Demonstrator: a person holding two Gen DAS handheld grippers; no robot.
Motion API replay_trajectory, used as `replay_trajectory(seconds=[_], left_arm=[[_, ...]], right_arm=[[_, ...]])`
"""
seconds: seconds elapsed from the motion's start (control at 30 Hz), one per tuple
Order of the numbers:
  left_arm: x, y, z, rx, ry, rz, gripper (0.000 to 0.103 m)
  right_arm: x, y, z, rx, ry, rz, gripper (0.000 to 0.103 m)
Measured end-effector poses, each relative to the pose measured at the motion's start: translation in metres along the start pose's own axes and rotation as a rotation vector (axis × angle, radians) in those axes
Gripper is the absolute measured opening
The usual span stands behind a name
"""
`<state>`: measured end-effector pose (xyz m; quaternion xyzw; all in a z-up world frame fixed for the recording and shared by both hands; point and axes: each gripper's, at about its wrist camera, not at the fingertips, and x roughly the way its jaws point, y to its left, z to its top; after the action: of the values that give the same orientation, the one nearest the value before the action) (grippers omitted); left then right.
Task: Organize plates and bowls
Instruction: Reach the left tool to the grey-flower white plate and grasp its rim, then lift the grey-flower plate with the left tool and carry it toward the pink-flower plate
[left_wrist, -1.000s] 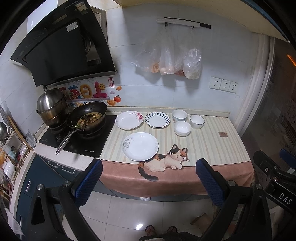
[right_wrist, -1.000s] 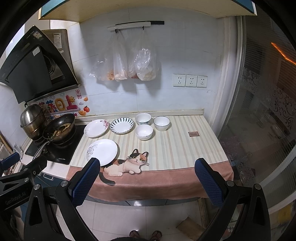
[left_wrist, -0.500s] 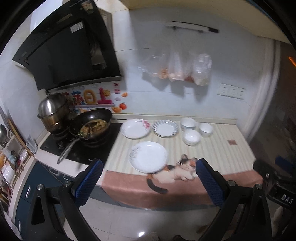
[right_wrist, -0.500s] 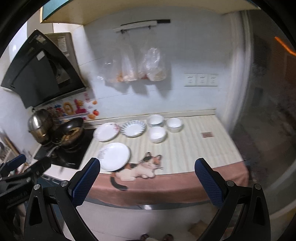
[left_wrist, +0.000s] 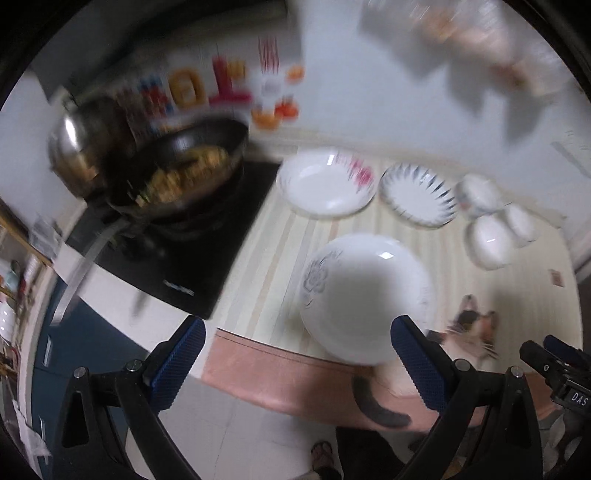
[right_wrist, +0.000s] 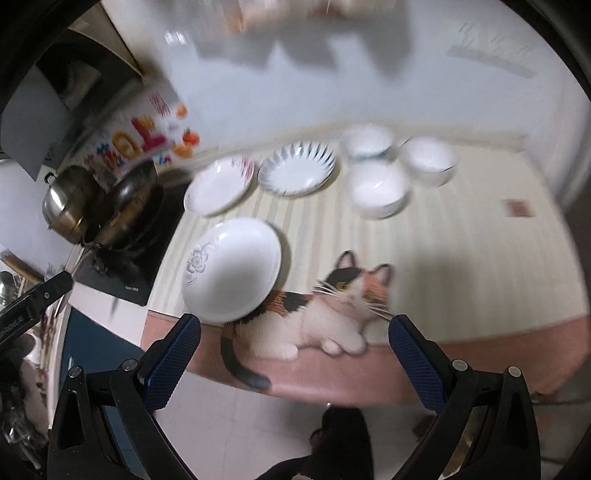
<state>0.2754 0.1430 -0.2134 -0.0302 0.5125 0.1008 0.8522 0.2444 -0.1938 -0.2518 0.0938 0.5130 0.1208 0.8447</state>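
Two grippers hang spread wide in front of the counter, neither holding anything.

Left gripper (left_wrist: 297, 360) aims down at the counter edge, its blue pads (left_wrist: 177, 363) far apart, the right pad overlapping the near rim of the white plate with a grey flower (left_wrist: 364, 295); whether it touches is unclear through blur. Right gripper (right_wrist: 293, 354) is likewise splayed, framing the calico cat print (right_wrist: 325, 310) on the pink-edged cloth (right_wrist: 480, 354). Behind lie the pink-flowered plate (left_wrist: 327, 181), the blue-rayed plate (left_wrist: 417, 195) and three white bowls (right_wrist: 378, 190) clustered rightward. Only the left view shows the wok of food (left_wrist: 181, 177) clearly on the black cooktop (left_wrist: 192, 266); only the right view shows the cat whole.
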Motion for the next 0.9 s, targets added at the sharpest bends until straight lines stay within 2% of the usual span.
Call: replay_trajectory(seconds=[0.03,0.1,0.13,0.2,0.23,0.4,0.47,0.53,0.57,0.6,0.73,0.9], left_arm=[[0.031,0.000,0.008,-0.005,0.055,-0.012,0.099],[0.069,0.000,0.014,-0.021,0.127,-0.020,0.088],[0.095,0.000,0.019,-0.027,0.177,-0.030,0.079],[0.129,-0.003,0.023,-0.032,0.238,-0.060,0.072],[0.148,-0.004,0.025,-0.035,0.275,-0.075,0.065],[0.198,-0.013,0.030,0.022,0.372,-0.091,0.057],[0.206,-0.015,0.028,0.024,0.396,-0.108,0.045],[0.206,-0.018,0.025,0.028,0.399,-0.118,0.044],[0.205,-0.019,0.025,0.033,0.392,-0.115,0.044],[0.203,-0.020,0.024,0.035,0.385,-0.112,0.044],[0.191,-0.023,0.021,0.028,0.384,-0.122,0.044],[0.167,-0.039,0.018,0.052,0.359,-0.138,0.044]], right_arm=[[0.034,-0.004,0.013,0.004,0.045,0.027,0.101],[0.081,-0.008,0.029,-0.001,0.105,0.049,0.095],[0.113,-0.010,0.041,-0.008,0.143,0.057,0.092],[0.155,-0.011,0.054,-0.014,0.197,0.080,0.076],[0.180,-0.009,0.062,-0.016,0.225,0.101,0.073],[0.243,0.004,0.075,-0.025,0.323,0.158,0.051],[0.254,0.012,0.077,-0.030,0.349,0.164,0.042],[0.267,0.018,0.074,-0.032,0.388,0.181,0.034],[0.270,0.020,0.074,-0.038,0.398,0.183,0.026],[0.272,0.023,0.074,-0.051,0.384,0.186,0.023],[0.271,0.031,0.074,-0.072,0.387,0.158,0.023],[0.260,0.019,0.073,-0.061,0.389,0.156,0.023]])
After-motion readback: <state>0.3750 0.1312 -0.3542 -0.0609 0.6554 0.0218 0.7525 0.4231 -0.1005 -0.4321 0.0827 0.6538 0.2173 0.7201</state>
